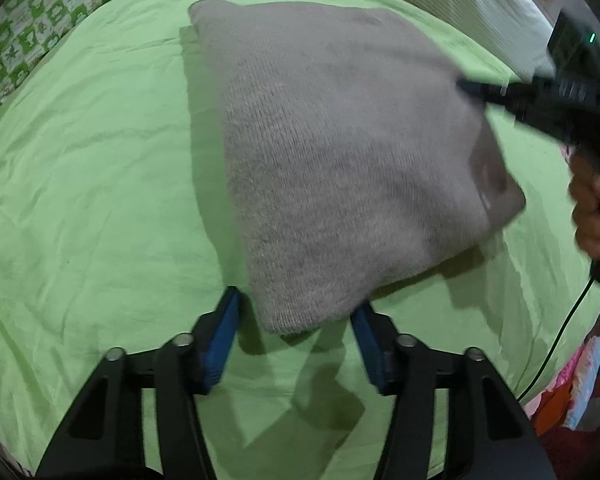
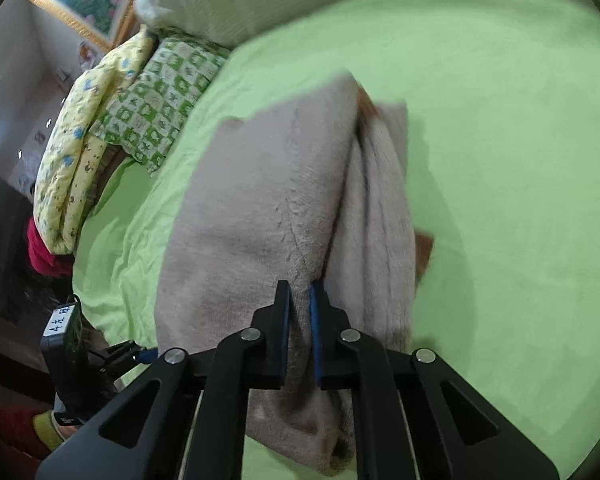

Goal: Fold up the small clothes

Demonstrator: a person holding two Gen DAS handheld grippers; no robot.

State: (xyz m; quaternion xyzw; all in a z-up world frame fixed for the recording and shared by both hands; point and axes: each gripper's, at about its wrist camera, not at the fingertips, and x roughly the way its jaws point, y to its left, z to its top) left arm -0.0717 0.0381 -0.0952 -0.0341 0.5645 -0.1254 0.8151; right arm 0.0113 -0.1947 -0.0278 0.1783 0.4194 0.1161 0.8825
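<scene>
Between the right claw (image 2: 299,300) pads sits pinched sweater (image 2: 260,208); left claw (image 1: 296,312) spread around its corner on the bed (image 1: 100,200).

I see one grey-beige knitted garment (image 1: 340,152) on the green sheet, filling the centre of the left wrist frame, partly folded. In the right wrist frame its right side is doubled into lengthwise folds; an orange-brown patch, perhaps a label, peeks out.

One grey knitted garment (image 1: 340,168) lies on one green bed (image 1: 80,200). Beside it: two grippers, left gripper (image 1: 296,304), right gripper (image 2: 299,292); one green-patterned pillow (image 1: 40,28); one yellow quilt (image 2: 72,152).
</scene>
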